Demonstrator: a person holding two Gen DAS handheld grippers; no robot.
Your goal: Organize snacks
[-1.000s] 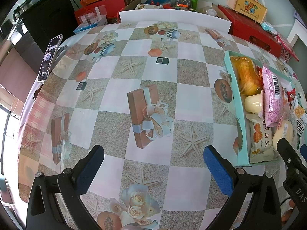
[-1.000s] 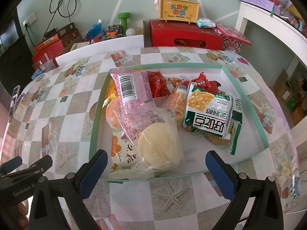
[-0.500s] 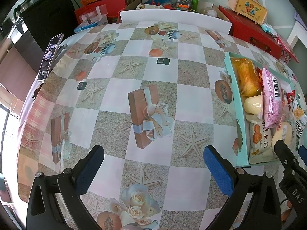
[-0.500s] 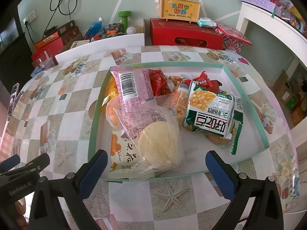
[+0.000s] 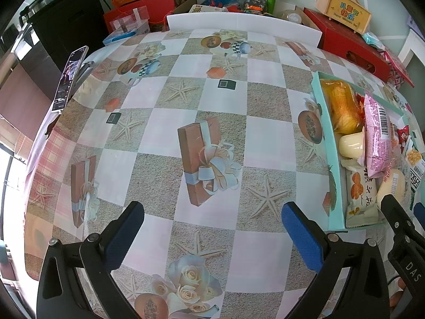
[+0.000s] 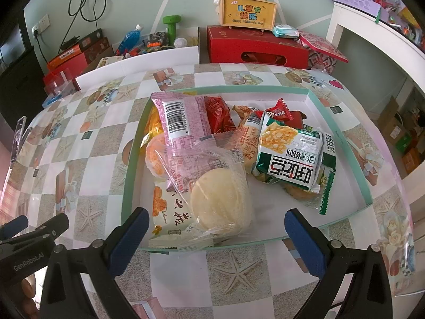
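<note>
A shallow mint-green tray [image 6: 337, 133] holds several snacks: a pink packet with a barcode [image 6: 183, 122], a round pale bun in clear wrap [image 6: 217, 202], a green-and-white packet [image 6: 292, 156], red candy packs [image 6: 219, 115] and an orange-printed packet [image 6: 166, 212]. My right gripper [image 6: 212, 236] is open just in front of the tray's near rim, facing the bun. My left gripper [image 5: 212, 235] is open over bare tablecloth, left of the tray [image 5: 325, 133]. In the left wrist view the pink packet [image 5: 377, 135] and an orange bag [image 5: 340, 106] show in the tray.
The table has a checked cloth [image 5: 186, 106] with starfish prints. A phone [image 5: 69, 78] stands at the left edge. Behind the table are a white board [image 5: 239, 22], red boxes [image 6: 255, 49], a yellow case [image 6: 249, 12], a green dumbbell [image 6: 171, 25] and a white shelf [image 6: 372, 42].
The right gripper has edged slightly closer to the tray; the left gripper has barely shifted. Both stay open and the snacks have not moved.
</note>
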